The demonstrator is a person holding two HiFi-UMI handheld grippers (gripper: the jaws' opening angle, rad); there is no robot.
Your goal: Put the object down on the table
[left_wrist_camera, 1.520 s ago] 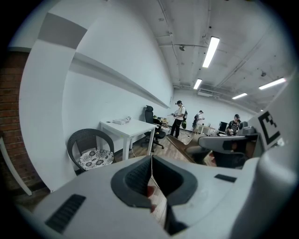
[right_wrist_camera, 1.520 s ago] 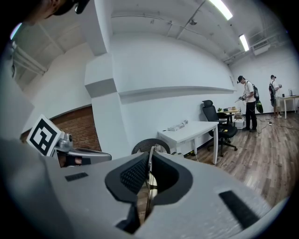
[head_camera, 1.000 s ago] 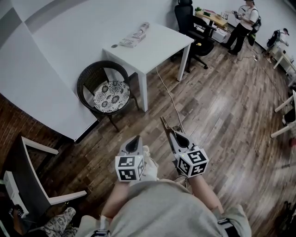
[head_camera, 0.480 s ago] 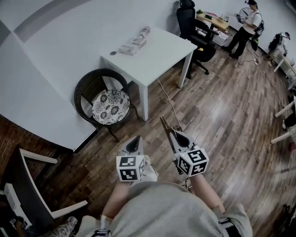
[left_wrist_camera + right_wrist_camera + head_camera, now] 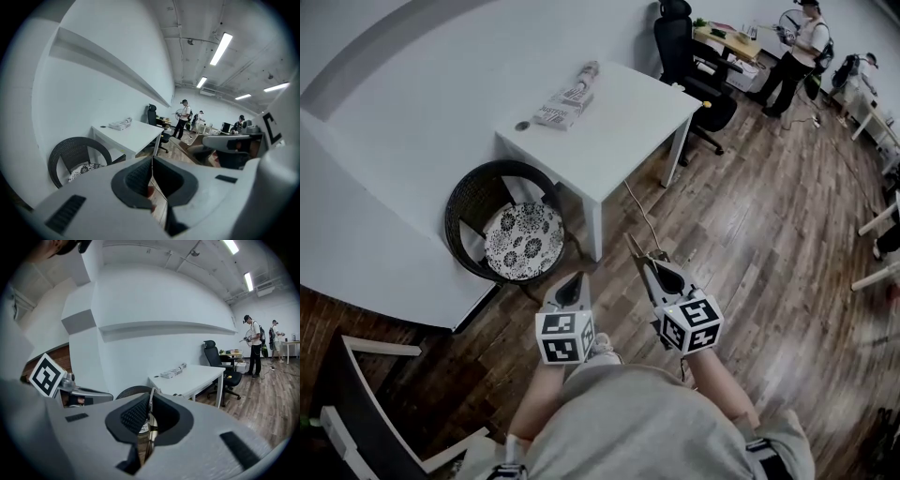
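My right gripper (image 5: 649,272) is shut on a thin metal utensil (image 5: 635,251) whose tip pokes forward past the jaws. In the right gripper view the slim metal strip (image 5: 150,423) sits pinched between the dark pads (image 5: 133,416). My left gripper (image 5: 572,283) is level with it, a little to its left, jaws together and empty; the left gripper view shows its pads (image 5: 140,180) touching. Both are held at waist height over the wooden floor. The white table (image 5: 619,127) stands ahead, well beyond both grippers; it also shows in the left gripper view, white table (image 5: 133,136), and the right gripper view, white table (image 5: 199,376).
On the table's far left lie a folded paper bundle (image 5: 566,94) and a small dark disc (image 5: 522,125). A wicker chair with a patterned cushion (image 5: 520,239) stands at its left. A cable (image 5: 642,211) runs across the floor. A black office chair (image 5: 689,56) and people (image 5: 797,42) are beyond.
The table and wicker chair have drifted left and slightly nearer in the head view as the person moves forward. Both grippers keep their pose and the right one keeps its hold.
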